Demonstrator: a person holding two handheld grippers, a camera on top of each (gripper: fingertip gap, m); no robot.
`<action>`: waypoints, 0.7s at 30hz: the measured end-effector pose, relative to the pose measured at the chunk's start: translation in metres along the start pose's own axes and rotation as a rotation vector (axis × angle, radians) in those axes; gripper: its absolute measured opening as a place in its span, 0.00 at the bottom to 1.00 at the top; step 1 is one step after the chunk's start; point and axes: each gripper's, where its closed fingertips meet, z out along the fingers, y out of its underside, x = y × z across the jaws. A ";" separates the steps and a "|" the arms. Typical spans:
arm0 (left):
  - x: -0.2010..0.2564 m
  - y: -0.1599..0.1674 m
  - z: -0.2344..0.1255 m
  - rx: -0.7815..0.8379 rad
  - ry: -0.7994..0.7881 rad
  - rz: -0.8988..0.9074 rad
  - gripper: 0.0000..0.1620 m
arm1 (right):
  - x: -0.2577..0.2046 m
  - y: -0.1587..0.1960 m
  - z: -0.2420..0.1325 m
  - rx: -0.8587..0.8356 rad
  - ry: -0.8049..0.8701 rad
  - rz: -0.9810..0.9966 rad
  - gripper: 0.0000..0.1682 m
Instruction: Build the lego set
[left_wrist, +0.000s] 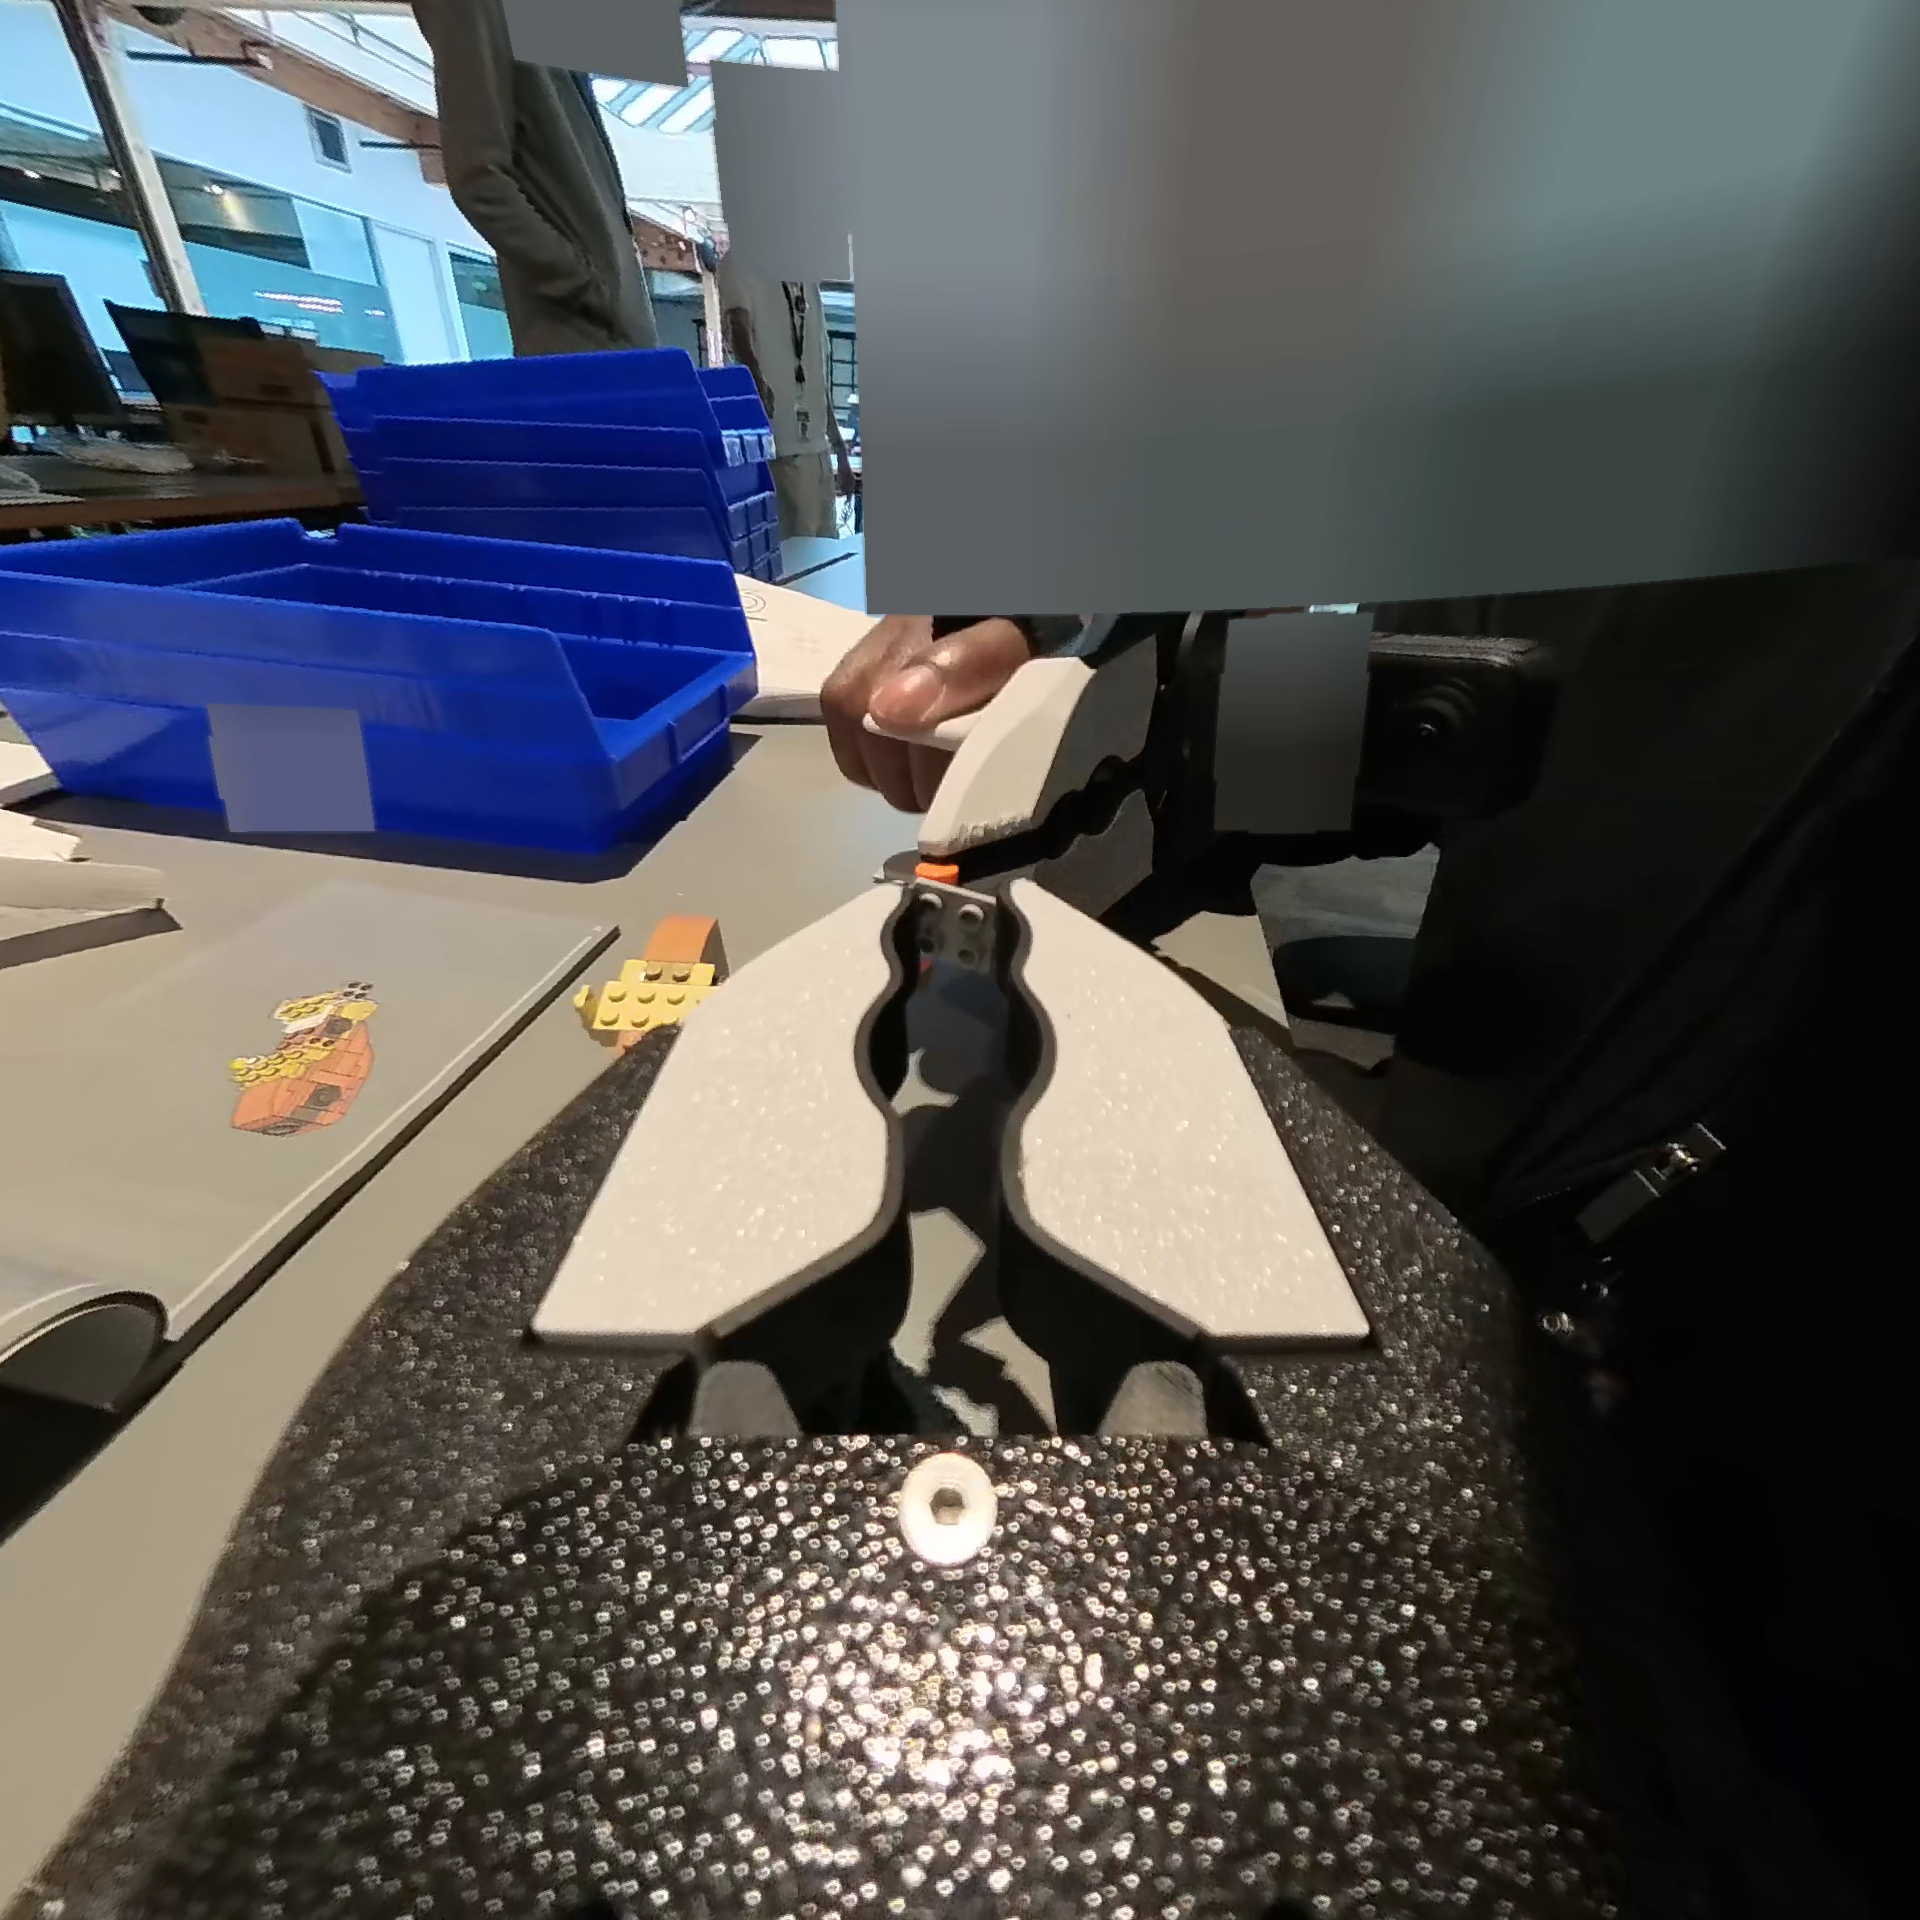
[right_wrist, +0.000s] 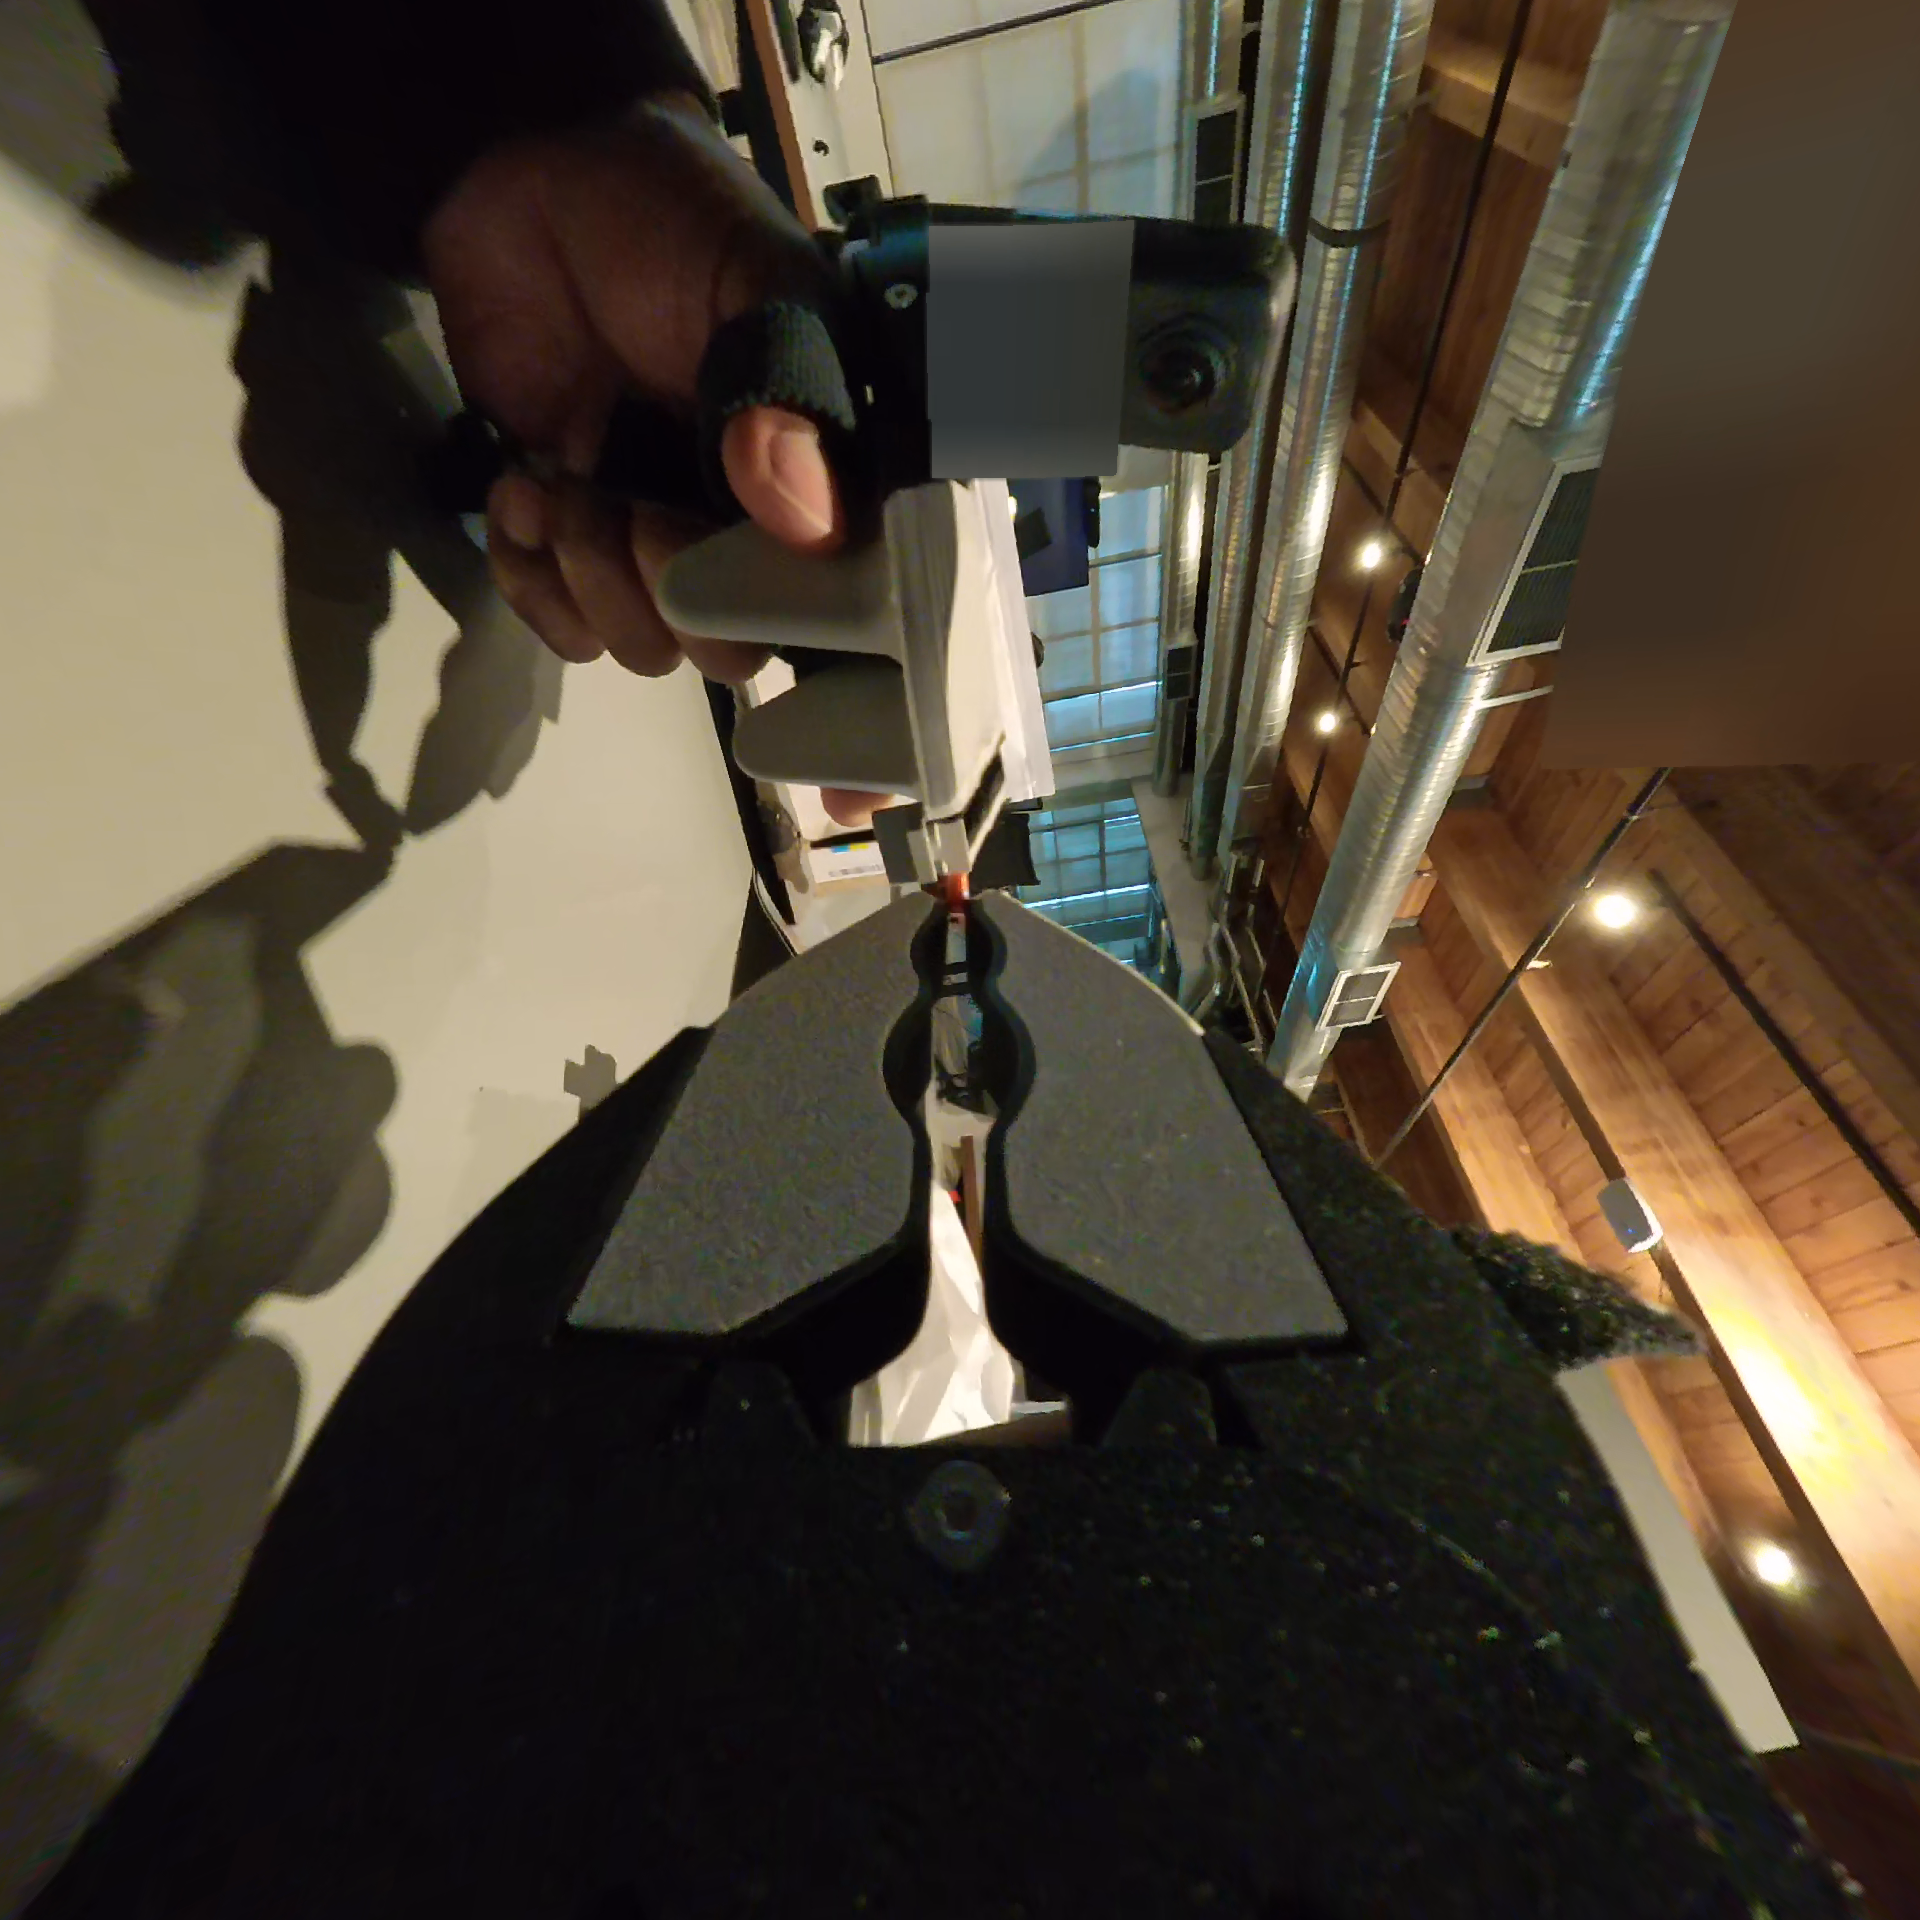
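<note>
Two grippers meet tip to tip above the grey table (left_wrist: 748, 810), each held in one of the person's hands. The left gripper (left_wrist: 954, 920) lies low and nearly level over the table, its pale fingers (left_wrist: 769, 1101) drawn in close and pinching a small grey brick (left_wrist: 958, 930) right at the tips, the brick's studded face turned back toward the camera. The right gripper (right_wrist: 957, 925) comes at it from the far side, tipped over so that its own camera sees the room sideways. Its dark fingers (right_wrist: 779, 1153) are nearly together and clamp a tiny orange piece (right_wrist: 954, 889) at the very tips. That orange piece sits touching the top edge of the grey brick, so both parts are caught between the two sets of jaws. In the right wrist view the left hand (right_wrist: 623, 416) wraps the handle, thumb pressed on the grey trigger paddle (right_wrist: 779, 582).

Off to the left on the table rests a yellow and brown lego assembly (left_wrist: 649, 987), just beside the open instruction booklet (left_wrist: 312, 1091), whose page shows a picture of a model. Beyond these stands a blue plastic bin (left_wrist: 416, 665), with more blue bins (left_wrist: 561, 457) stacked behind it
</note>
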 end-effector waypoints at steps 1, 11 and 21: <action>0.000 0.000 0.000 -0.002 0.001 0.001 0.08 | 0.000 0.000 0.000 -0.001 -0.002 -0.008 0.02; 0.001 0.002 0.002 -0.015 0.014 0.002 0.08 | -0.002 -0.001 -0.002 0.008 -0.028 -0.053 0.02; 0.002 0.002 0.002 -0.020 0.021 -0.001 0.08 | -0.003 -0.002 -0.004 0.009 -0.048 -0.075 0.02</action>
